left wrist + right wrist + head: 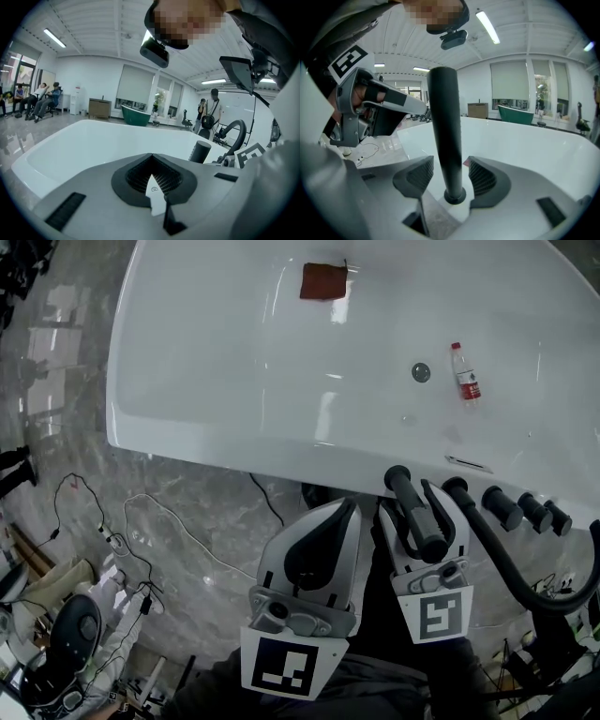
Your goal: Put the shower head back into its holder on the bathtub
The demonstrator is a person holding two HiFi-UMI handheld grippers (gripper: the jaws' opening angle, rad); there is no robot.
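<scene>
**Shower head in the right claw, fittings just to its right**

The right claw (424,526) has its jaws closed around the black shower head (445,131). The handle's long axis runs along the claw's own length and points far, its tip over the near rim of the bathtub (234,460). The row of black fittings (502,507) sits on that rim just right of the tip; which one is the holder I cannot tell. The left claw (153,180) is closed and empty, and lies farther from them.
</scene>
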